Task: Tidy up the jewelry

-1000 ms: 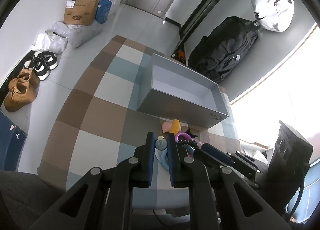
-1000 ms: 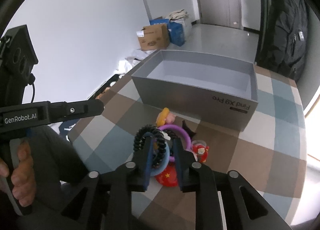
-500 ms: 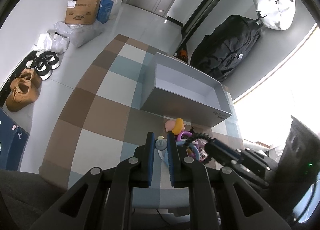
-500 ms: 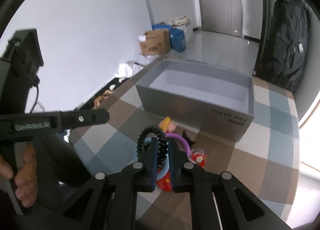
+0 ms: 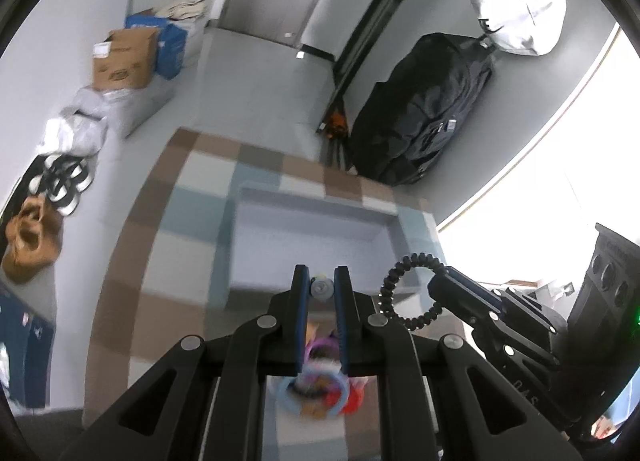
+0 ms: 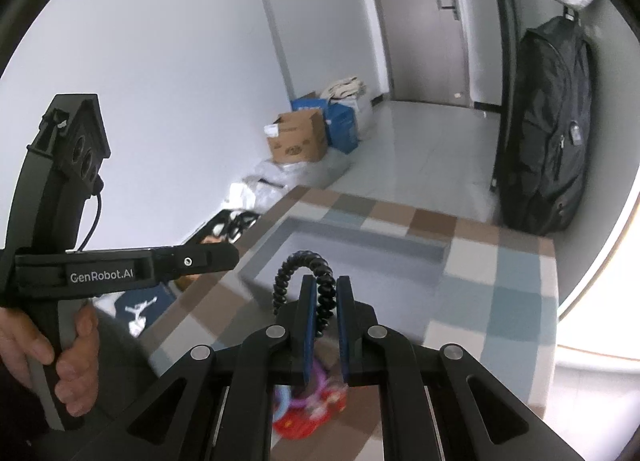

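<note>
It looked like a home entryway: shoes lined the left wall, cardboard boxes were stacked near a closed door at the far end, and a black backpack hung on the right beside a white bag.

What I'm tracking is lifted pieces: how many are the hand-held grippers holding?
2. A black coil bracelet in the right hand-held gripper, a small grey-blue piece in the left hand-held gripper. The blurred pile below isn't counted.
</note>
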`<control>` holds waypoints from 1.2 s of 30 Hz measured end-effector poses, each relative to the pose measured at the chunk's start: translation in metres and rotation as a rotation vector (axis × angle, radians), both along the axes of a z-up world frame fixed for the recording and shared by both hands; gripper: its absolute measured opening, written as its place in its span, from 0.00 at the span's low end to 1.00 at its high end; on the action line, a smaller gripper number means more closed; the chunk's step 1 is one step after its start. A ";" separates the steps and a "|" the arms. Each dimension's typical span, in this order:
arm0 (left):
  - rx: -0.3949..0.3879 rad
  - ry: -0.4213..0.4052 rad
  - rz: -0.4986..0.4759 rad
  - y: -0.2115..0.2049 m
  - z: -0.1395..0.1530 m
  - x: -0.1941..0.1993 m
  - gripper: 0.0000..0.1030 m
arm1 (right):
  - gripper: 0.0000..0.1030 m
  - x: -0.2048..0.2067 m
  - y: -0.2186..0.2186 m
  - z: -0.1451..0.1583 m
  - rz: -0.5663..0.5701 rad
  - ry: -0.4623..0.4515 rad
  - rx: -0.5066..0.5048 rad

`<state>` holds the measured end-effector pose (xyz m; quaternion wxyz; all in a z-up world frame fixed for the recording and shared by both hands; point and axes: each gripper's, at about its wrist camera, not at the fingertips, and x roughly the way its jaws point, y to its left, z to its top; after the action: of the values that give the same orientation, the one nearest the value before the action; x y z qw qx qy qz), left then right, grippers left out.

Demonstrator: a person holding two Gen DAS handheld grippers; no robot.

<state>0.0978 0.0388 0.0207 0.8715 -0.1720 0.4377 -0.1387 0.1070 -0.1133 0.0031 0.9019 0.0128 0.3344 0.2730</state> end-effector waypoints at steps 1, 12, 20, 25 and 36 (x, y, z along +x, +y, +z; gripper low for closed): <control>0.003 0.003 -0.005 -0.002 -0.001 0.006 0.08 | 0.09 0.008 -0.003 0.000 -0.009 0.005 0.007; 0.054 0.057 -0.050 -0.017 -0.029 0.060 0.08 | 0.09 0.064 -0.011 -0.025 -0.026 0.083 0.010; 0.065 0.083 -0.073 -0.022 -0.043 0.071 0.08 | 0.09 0.078 -0.012 -0.043 -0.030 0.143 0.033; 0.059 0.092 -0.081 -0.022 -0.044 0.074 0.08 | 0.09 0.080 -0.010 -0.046 -0.026 0.156 0.034; -0.061 0.069 -0.055 -0.013 -0.036 0.076 0.68 | 0.49 0.069 -0.017 -0.032 -0.029 0.066 0.050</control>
<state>0.1740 0.0262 -0.0150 0.8462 -0.1910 0.4676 -0.1696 0.1763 -0.1301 -0.0285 0.8937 0.0493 0.3566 0.2678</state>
